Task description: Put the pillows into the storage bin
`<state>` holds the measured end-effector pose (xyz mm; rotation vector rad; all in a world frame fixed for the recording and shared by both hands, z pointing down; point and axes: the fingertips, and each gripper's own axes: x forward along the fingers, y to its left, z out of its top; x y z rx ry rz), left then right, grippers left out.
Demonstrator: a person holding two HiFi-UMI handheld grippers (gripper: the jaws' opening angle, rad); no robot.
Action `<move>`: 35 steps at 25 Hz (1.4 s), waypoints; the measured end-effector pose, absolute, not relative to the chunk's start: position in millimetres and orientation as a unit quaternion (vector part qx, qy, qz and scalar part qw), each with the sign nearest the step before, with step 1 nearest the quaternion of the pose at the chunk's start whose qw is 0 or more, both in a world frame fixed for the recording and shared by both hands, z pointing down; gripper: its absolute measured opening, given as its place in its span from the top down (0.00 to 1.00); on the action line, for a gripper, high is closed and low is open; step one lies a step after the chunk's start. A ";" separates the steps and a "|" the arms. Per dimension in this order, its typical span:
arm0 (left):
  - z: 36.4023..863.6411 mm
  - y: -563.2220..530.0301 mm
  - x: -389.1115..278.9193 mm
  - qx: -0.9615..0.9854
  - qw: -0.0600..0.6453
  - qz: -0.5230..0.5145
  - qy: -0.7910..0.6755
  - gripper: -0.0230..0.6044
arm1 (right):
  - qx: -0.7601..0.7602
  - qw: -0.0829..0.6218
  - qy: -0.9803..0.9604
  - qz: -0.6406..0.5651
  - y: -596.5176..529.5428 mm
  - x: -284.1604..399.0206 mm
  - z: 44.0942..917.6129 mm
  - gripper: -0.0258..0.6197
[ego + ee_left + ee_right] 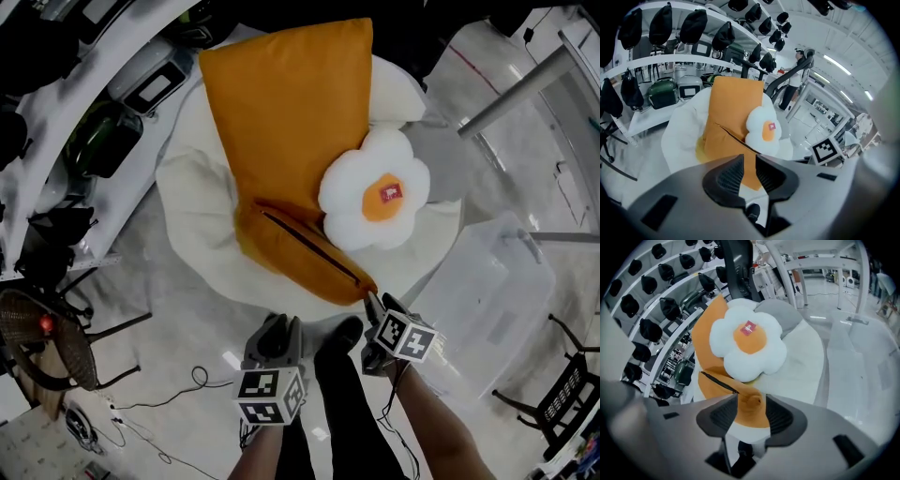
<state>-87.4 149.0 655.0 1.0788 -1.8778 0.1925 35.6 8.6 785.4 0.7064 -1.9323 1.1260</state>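
Pillows are both outside the bin at this moment. The large orange rectangular fabric pillow lies across a big white round cushion, with its dark zipper edge turned toward me. The white flower-shaped plush pillow with an orange centre rests on top of it, at its right side. The clear plastic storage bin stands on the floor to the right of the cushion, apart from both pillows; I cannot tell if its lid is on.

My right gripper has its jaws spread around the near corner of the orange pillow. The fabric sits between the pads, but I do not see them pressing it. My left gripper hangs just beside the near rim of the white cushion, with jaws a little apart and nothing between them.

I judge that the step in hand is the reach for the first pillow. Next, I think the right jaws must close firmly on that corner, and the left gripper should take the zipper edge further to the left. The flower pillow may slide off when the orange one rises, so the lift should be slow.
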 end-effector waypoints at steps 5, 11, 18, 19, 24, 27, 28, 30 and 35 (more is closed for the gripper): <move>666.6 153.9 -88.2 0.431 0.474 0.074 -0.764 0.85 | 0.289 0.393 -0.735 0.471 10.0 33.3 811.0 0.67; 675.8 149.3 -97.3 0.430 0.476 0.069 -0.764 0.85 | 0.294 0.394 -0.727 0.480 9.4 24.2 825.1 0.74; 671.5 142.9 -100.6 0.448 0.475 0.077 -0.754 0.85 | 0.289 0.395 -0.735 0.470 16.9 20.9 815.1 0.87; 669.9 143.0 -100.5 0.452 0.475 0.079 -0.751 0.85 | 0.284 0.393 -0.737 0.471 20.9 20.5 811.5 0.87; 658.4 144.8 -101.7 0.464 0.471 0.089 -0.745 0.86 | 0.252 0.373 -0.757 0.473 42.4 9.0 780.8 0.88; 650.8 146.4 -101.6 0.472 0.469 0.095 -0.740 0.87 | 0.233 0.359 -0.769 0.474 56.1 -0.8 758.0 0.88; 648.2 147.6 -101.8 0.476 0.468 0.097 -0.739 0.87 | 0.226 0.356 -0.773 0.474 62.1 -4.1 751.2 0.88; 642.0 150.4 -102.6 0.482 0.465 0.101 -0.736 0.87 | 0.212 0.348 -0.779 0.476 74.1 -10.6 737.7 0.88; 619.8 158.7 -101.3 0.497 0.460 0.105 -0.728 0.88 | 0.208 0.330 -0.788 0.476 89.7 -12.0 698.9 0.89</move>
